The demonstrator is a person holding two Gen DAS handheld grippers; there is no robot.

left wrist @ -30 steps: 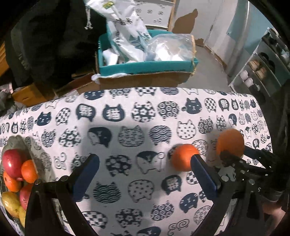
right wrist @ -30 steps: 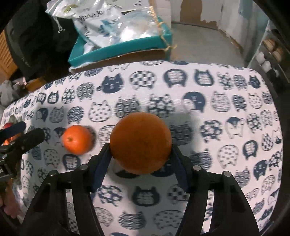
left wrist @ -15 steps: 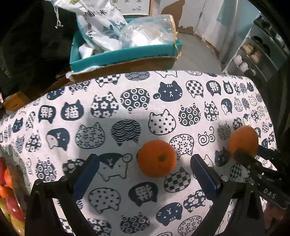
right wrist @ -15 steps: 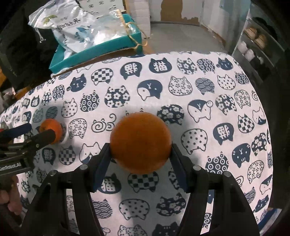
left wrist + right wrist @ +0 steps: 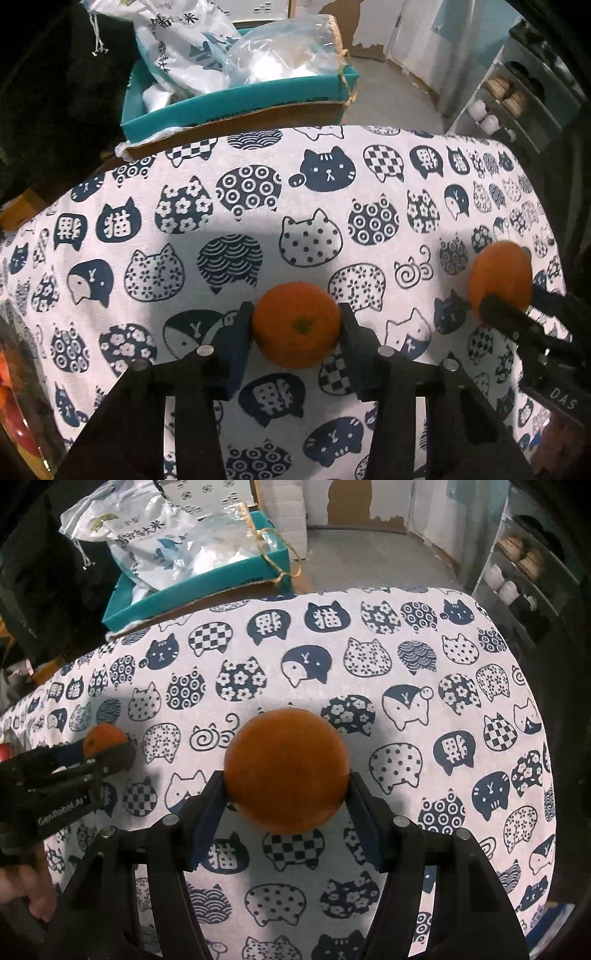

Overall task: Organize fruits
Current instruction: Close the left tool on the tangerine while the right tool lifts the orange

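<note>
A small orange tangerine (image 5: 296, 325) rests on the cat-print tablecloth (image 5: 258, 206), and my left gripper (image 5: 296, 326) is shut on it, pads pressed to both its sides. A larger orange (image 5: 287, 770) is held just above the cloth in my right gripper (image 5: 287, 790), shut on it. In the left wrist view that orange (image 5: 501, 278) and the right gripper show at the right edge. In the right wrist view the tangerine (image 5: 103, 740) peeks out behind the left gripper (image 5: 99, 758) at the left. A fruit bowl (image 5: 18, 417) with red and orange fruit sits at the lower left edge.
Beyond the table's far edge stands a teal box (image 5: 236, 107) on cardboard, filled with plastic bags (image 5: 192, 48). A shelf rack (image 5: 517, 96) with jars stands at the right over the grey floor. A person's hand (image 5: 26, 890) grips the left tool's handle.
My left gripper moved right over the cloth to the tangerine and its wide-open jaws shut on it. The right gripper kept its hold on the orange and shifted slightly.
</note>
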